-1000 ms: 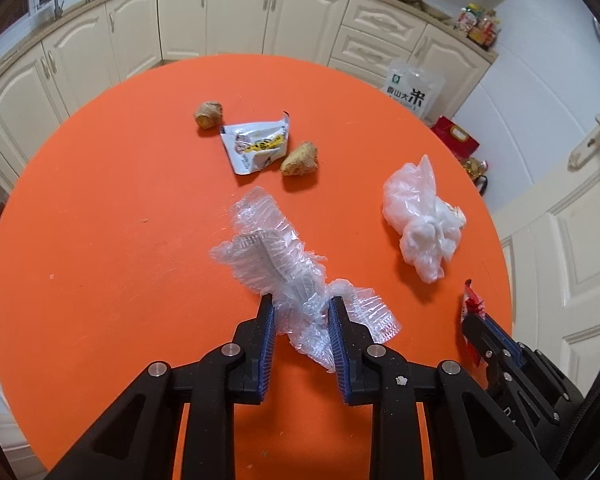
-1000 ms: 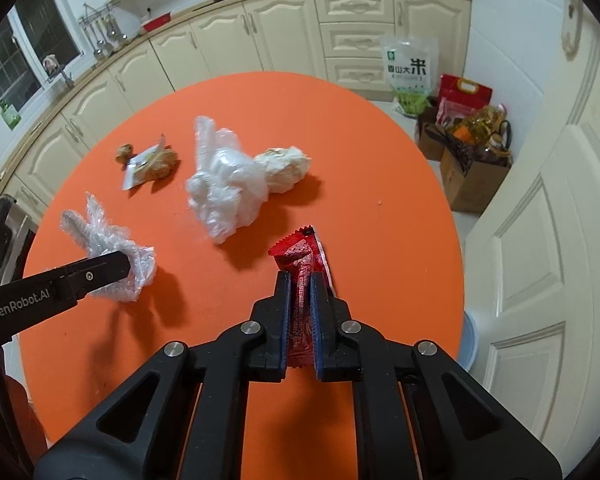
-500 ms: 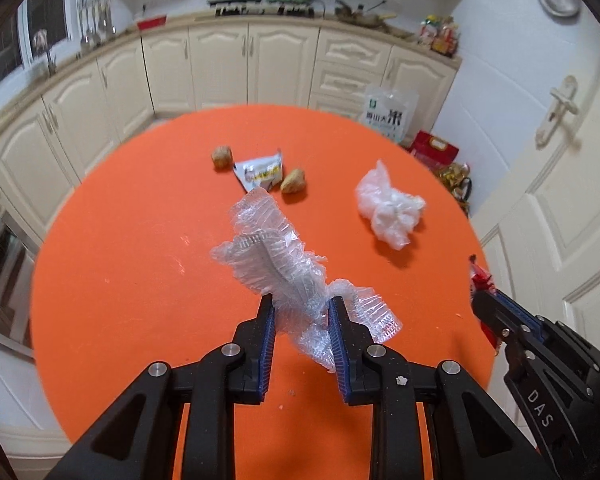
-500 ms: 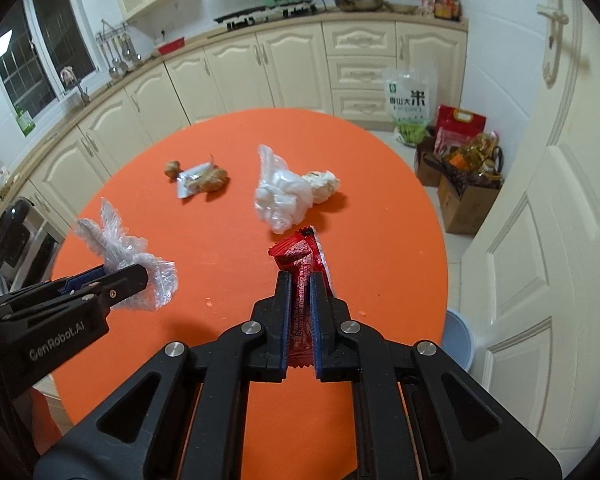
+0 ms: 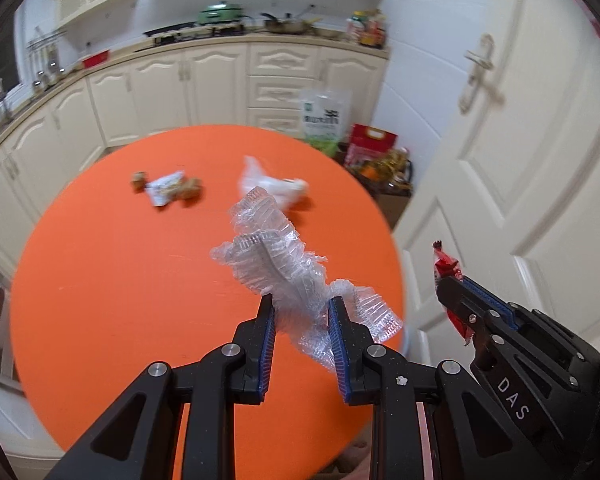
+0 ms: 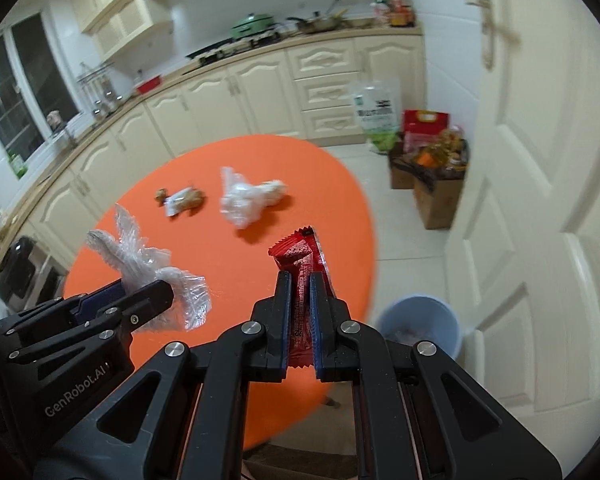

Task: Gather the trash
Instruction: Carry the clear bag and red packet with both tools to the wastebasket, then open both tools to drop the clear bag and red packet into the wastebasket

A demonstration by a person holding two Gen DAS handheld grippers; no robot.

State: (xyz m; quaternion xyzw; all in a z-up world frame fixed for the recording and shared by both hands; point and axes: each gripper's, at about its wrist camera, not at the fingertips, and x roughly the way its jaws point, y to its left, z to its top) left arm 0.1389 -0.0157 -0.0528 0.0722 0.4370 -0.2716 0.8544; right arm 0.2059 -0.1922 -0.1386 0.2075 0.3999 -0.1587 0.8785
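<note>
My left gripper [image 5: 302, 304] is shut on a crumpled clear plastic wrap [image 5: 276, 256], held in the air above the round orange table [image 5: 100, 280]. The right gripper [image 6: 300, 280] is shut on a red snack wrapper [image 6: 300, 254], also lifted off the table, near its right edge. Each gripper shows in the other's view: the left gripper [image 6: 156, 292] with the clear plastic wrap [image 6: 140, 260], the right gripper [image 5: 444, 284] with the red snack wrapper [image 5: 446, 264]. On the far side of the table lie a white plastic bag [image 6: 244, 198], a white printed wrapper [image 6: 180, 200] and small brown lumps [image 5: 190, 190].
A pale blue bin [image 6: 420, 328] stands on the floor just right of the table [image 6: 348, 220], below the right gripper. A white door [image 6: 540, 160] fills the right side. Cream cabinets [image 5: 160, 88] run along the back; bags and a cardboard box [image 6: 432, 168] stand by the wall.
Both grippers have risen and pulled back from the table, each keeping its trash. The table looks smaller and farther, and the blue bin has come into the right wrist view.
</note>
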